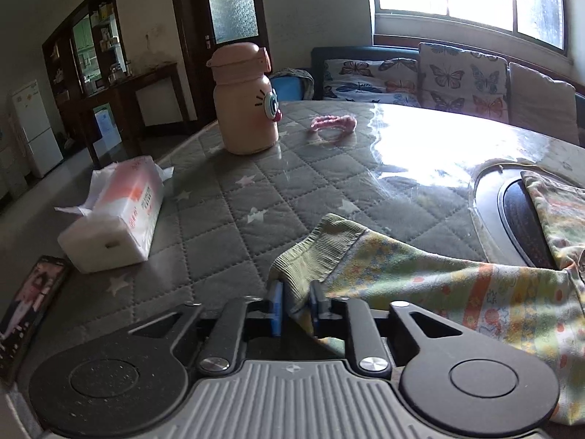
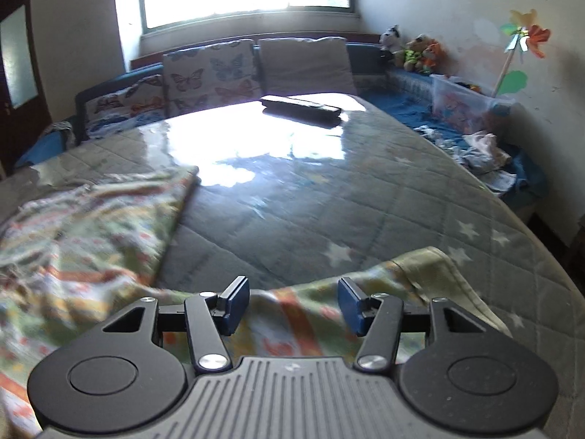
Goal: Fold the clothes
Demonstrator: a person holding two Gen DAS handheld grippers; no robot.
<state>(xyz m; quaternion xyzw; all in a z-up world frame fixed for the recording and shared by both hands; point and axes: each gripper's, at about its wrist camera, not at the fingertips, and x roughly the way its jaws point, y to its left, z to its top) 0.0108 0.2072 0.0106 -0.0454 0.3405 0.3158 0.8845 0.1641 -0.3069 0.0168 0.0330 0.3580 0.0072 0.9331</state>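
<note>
A patterned child's garment in pale green, yellow and orange lies on the grey quilted table. My left gripper is shut on its ribbed green cuff, held just above the table. In the right wrist view the same garment spreads at the left, and a sleeve with a ribbed cuff runs under my right gripper. The right gripper is open, with its blue pads either side of the sleeve cloth and not closed on it.
A peach cartoon bottle, a pink hair tie, a tissue pack and a phone sit on the table at the left. A dark round cooktop is under the garment. A black remote lies at the far side. A sofa with butterfly cushions stands behind.
</note>
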